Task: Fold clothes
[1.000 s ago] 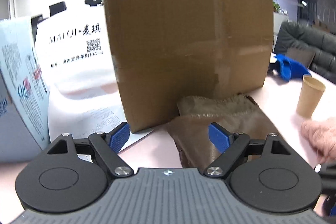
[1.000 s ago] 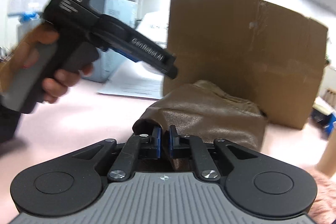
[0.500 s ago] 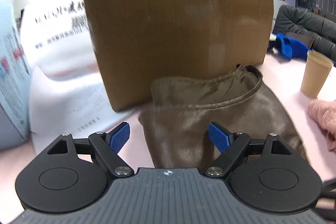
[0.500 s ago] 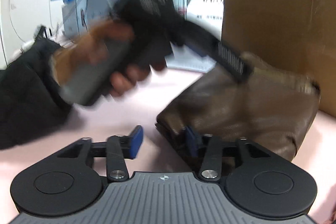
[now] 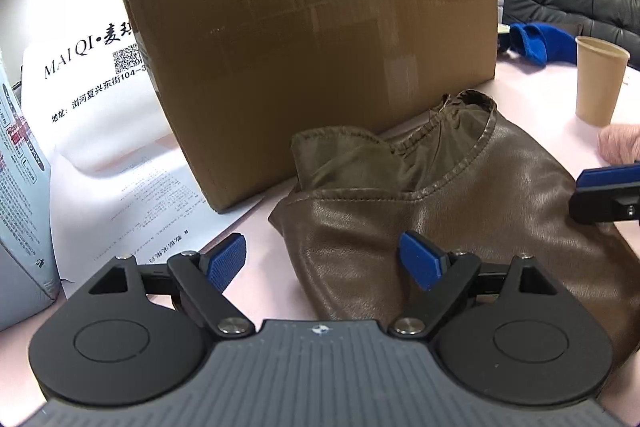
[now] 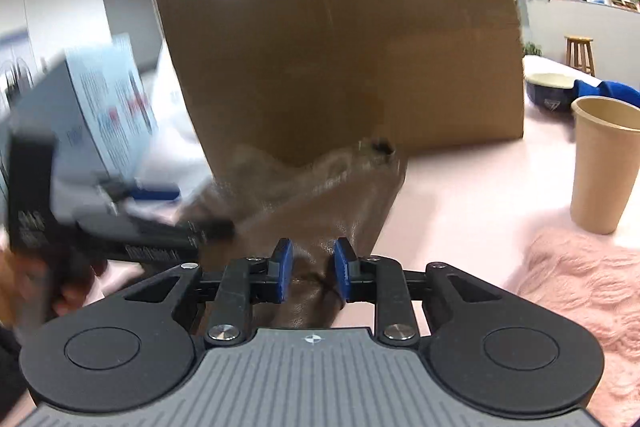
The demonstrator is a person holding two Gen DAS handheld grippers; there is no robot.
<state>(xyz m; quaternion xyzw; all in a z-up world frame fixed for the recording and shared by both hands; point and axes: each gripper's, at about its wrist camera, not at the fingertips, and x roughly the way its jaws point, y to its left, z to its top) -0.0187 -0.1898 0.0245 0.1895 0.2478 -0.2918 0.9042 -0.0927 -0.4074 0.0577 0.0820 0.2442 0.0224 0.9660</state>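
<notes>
From your left wrist camera, your left gripper [image 5: 323, 261] is spread wide, its blue pads apart over the near-left edge of the brown leather garment [image 5: 460, 211], with one pad above bare pink table [image 5: 272, 291] and the other above the leather; nothing is between them. The garment lies on the table, its lined opening up against the foot of the big cardboard box [image 5: 304, 39]. White printed sheets [image 5: 132, 195] lie to the left of the box, a paper cup [image 5: 598, 79] stands to the right, and your right gripper [image 5: 606, 193] shows at the right edge over the garment. From your right wrist camera, your right gripper [image 6: 311, 275] has its pads drawn close, pinching a fold of the brown leather garment [image 6: 340, 203] between them. Your left gripper [image 6: 120, 235] is blurred at the left, and the paper cup [image 6: 602, 163] and a pink fuzzy cloth [image 6: 580, 291] sit to the right.
</notes>
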